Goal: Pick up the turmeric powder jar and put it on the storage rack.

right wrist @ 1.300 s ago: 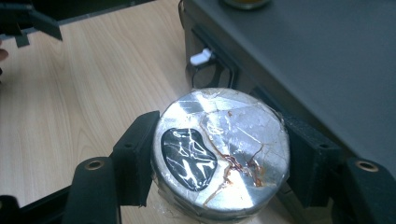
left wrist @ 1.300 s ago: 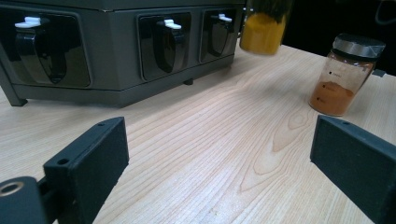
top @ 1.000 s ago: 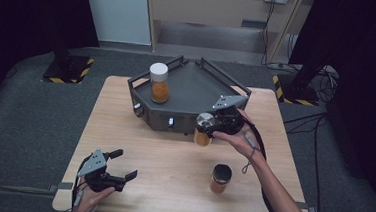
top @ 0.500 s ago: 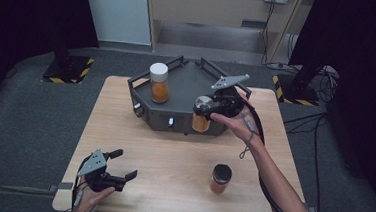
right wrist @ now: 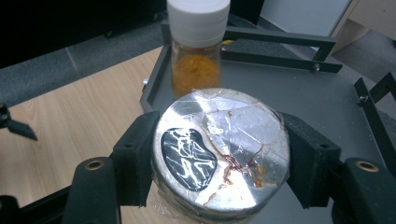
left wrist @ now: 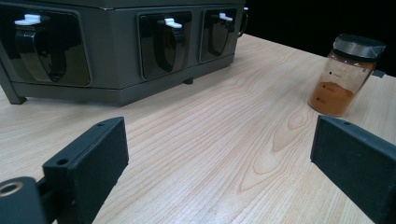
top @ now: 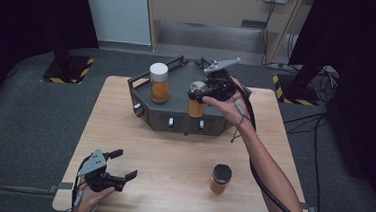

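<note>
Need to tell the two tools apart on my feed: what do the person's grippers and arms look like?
Both are black two-jaw tools. The left gripper and the right gripper each carry a grey three-cornered plate on top. The jaws end in flat, blocky black pads with small holes. A black cable trails from the right one along the forearm. Both forearms are bare; no sleeves show.

Lab/test cell: lone table (top: 138,147) on grey carpet (top: 29,120), black curtains (top: 27,9), hazard-taped stand base (top: 68,70), floor cables (top: 323,75).
</note>
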`<state>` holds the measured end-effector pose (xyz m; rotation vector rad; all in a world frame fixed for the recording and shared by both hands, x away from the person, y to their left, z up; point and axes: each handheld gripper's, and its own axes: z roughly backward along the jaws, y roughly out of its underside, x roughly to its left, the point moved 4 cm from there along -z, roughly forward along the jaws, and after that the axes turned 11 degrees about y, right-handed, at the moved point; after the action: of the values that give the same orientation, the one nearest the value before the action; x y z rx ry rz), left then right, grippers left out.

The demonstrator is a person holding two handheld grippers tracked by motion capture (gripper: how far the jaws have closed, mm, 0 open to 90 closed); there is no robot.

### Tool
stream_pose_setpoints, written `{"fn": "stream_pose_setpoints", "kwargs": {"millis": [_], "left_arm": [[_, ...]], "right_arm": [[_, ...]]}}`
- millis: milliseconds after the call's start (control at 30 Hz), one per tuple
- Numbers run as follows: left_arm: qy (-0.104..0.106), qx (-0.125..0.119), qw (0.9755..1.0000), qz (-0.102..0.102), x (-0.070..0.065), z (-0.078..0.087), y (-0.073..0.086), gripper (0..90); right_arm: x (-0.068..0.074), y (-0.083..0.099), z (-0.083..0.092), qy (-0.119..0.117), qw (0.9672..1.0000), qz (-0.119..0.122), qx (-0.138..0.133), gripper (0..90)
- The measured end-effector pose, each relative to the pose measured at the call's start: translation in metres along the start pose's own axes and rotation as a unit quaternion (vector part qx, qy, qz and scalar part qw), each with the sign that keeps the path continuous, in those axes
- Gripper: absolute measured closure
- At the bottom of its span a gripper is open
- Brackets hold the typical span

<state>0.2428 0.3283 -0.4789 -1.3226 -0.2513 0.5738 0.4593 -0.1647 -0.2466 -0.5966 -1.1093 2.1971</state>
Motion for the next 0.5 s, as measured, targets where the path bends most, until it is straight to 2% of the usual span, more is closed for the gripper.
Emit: {"fn": "stream_pose_setpoints", "kwargs": {"millis": [100, 133, 167, 200, 500], "left_arm": [[0.000, 0.000, 1.0000, 0.000, 0.000, 0.000, 0.000, 3.2], [-0.008, -0.003, 0.9998, -0.016, 0.001, 0.000, 0.000, 3.2], [-0.008, -0.003, 0.9998, -0.016, 0.001, 0.000, 0.000, 3.2], [0.000, -0.001, 1.0000, 0.000, 0.000, 0.000, 0.000, 3.2], [-0.001, -0.001, 1.0000, 0.002, 0.000, 0.000, 0.000, 3.1]], "right_arm": [[-0.002, -0.006, -0.006, 0.007, 1.0000, -0.005, -0.002, 34.7], [-0.003, -0.008, -0.008, 0.008, 1.0000, -0.005, -0.001, 34.7], [-0.003, -0.008, -0.008, 0.008, 1.0000, -0.005, -0.001, 34.7], [-0.004, -0.009, -0.010, 0.011, 0.9999, -0.007, -0.001, 34.7], [-0.004, -0.019, -0.027, 0.039, 0.9991, -0.017, -0.006, 34.8]]}}
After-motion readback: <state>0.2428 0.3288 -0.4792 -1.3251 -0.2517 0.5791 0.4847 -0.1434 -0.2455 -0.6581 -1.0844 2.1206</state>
